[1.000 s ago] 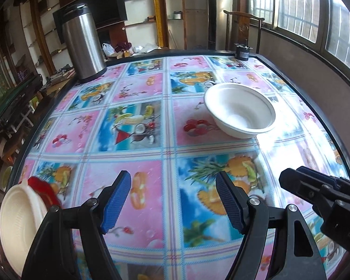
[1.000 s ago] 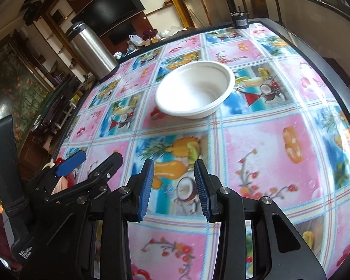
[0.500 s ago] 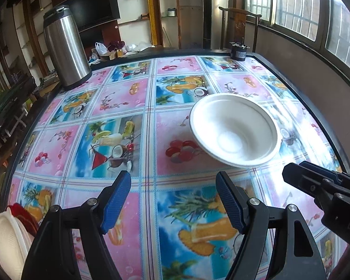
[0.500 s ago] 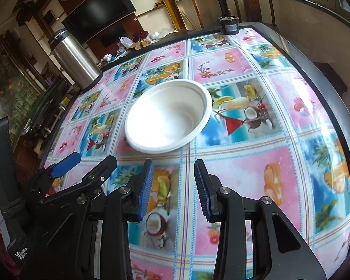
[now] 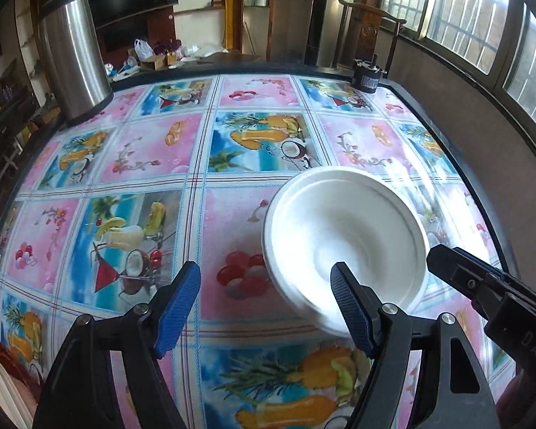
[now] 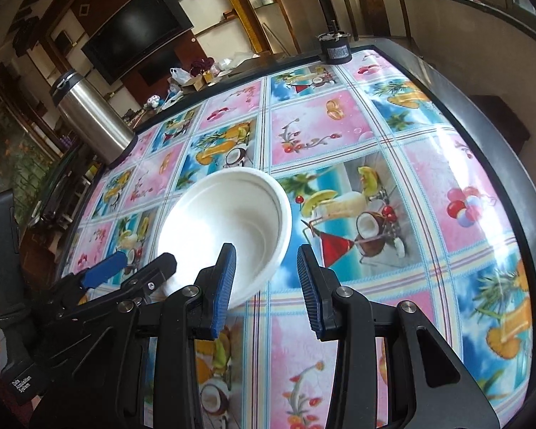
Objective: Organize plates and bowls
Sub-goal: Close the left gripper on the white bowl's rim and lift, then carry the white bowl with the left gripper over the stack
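Fruit-print tablecloth (image 5: 153,150) under one plain white round bowl (image 5: 343,236), upright, empty; both grippers' jaws open, empty.

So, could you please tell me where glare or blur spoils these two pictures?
Left wrist view: window glare whitens the tablecloth beside the bowl, and the bowl's near rim smears. Right wrist view: the bowl's left side is blown out white; glare streaks the tablecloth's right edge.
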Available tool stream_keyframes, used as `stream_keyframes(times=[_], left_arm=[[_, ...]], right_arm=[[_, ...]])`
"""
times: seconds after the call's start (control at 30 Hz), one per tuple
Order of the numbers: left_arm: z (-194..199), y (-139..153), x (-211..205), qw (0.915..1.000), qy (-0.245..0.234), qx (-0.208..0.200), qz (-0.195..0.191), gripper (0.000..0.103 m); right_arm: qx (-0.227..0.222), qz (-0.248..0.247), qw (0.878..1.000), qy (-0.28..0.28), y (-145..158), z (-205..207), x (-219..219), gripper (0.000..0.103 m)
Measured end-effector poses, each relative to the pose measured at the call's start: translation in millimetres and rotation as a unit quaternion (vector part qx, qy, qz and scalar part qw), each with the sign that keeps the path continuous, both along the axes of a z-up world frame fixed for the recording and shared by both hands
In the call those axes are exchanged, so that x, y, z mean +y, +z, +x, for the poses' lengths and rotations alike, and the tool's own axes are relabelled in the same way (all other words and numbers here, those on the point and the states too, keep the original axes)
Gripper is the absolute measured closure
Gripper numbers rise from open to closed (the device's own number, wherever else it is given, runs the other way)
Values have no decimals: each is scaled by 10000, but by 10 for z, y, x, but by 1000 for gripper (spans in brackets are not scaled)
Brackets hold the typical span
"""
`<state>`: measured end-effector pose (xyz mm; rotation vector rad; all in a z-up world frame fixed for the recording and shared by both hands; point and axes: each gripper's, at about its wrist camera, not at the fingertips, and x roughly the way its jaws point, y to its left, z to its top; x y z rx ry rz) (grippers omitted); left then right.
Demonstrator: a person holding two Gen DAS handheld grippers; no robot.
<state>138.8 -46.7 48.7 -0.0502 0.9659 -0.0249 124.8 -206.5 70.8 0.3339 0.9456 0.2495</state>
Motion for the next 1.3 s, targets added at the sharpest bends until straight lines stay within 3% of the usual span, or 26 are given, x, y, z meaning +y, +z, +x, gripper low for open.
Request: stream_keyframes(times=[0.3, 0.57, 0.6, 0.67, 0.77, 0.8, 1.3], left_arm=[[169, -60, -65, 9999, -26, 128, 81, 28], [296, -251, -49, 9990, -2, 441, 99, 28], [312, -273, -53, 9988, -19, 478, 106, 30], [324, -319, -90, 9982, -114, 547, 217, 59], [315, -300, -116, 9980, -223, 553, 210, 71], [308, -289, -120, 9979, -253, 557, 213, 81], [-378, -90, 49, 9988, -209, 295, 331, 81]], right_arm=[[290, 319, 9991, -44, -180, 276, -44, 68], [289, 204, 9993, 104, -247, 351, 18, 68], [279, 163, 9994, 136, -255, 353, 31, 70], [285, 115, 9993, 190, -275, 359, 42, 85], [254, 116, 9994, 204, -290, 346, 33, 87], [241, 138, 9994, 217, -286, 327, 32, 87], [38, 58, 9991, 416, -142, -305, 243, 87]])
